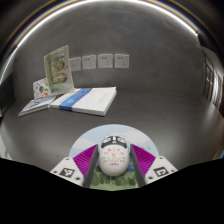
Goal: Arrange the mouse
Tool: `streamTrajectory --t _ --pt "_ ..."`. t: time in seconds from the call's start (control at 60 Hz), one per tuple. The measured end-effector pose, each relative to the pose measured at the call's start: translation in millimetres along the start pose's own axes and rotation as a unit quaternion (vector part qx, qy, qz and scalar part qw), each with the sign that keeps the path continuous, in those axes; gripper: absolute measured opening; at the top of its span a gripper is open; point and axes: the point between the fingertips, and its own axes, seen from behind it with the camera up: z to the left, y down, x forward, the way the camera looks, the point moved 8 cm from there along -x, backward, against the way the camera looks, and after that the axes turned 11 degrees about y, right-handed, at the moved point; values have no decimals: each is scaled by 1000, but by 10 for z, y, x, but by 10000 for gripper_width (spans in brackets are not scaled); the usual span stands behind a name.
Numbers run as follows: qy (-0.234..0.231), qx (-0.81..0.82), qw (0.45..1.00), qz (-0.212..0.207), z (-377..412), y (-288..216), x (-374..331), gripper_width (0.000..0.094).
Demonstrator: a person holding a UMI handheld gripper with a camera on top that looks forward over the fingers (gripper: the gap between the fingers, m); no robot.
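Mouse (113, 156) clamped in the tool (112, 168), above the surface (150, 115).

Mouse is white with a dark band across its far end and a red mark on top. It sits between the two purple pads (84, 161), which press on its left and right sides. Its long axis runs along the fingers, pointing straight ahead toward the wall (140, 35); which end is the front cannot be told. Beyond the fingers, well apart from the mouse, a white-and-blue book (84, 98) lies flat on the pale surface. Just left of it lie papers (38, 103), with a printed card (58, 70) standing against the wall behind. Wall sockets (104, 61) form a row above the book. Nothing lies between the mouse and the book.
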Motion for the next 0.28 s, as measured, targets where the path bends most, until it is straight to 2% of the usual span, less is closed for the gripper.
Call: streamTrajectory --t 0.083,0.117,0.283 --pt "-16 10 1000 4 -45 66 -186 866" --pt "-23 16 1000 3 -78 90 -288 839" --pt "-22 68 997 -1 -386 323 -899 840"
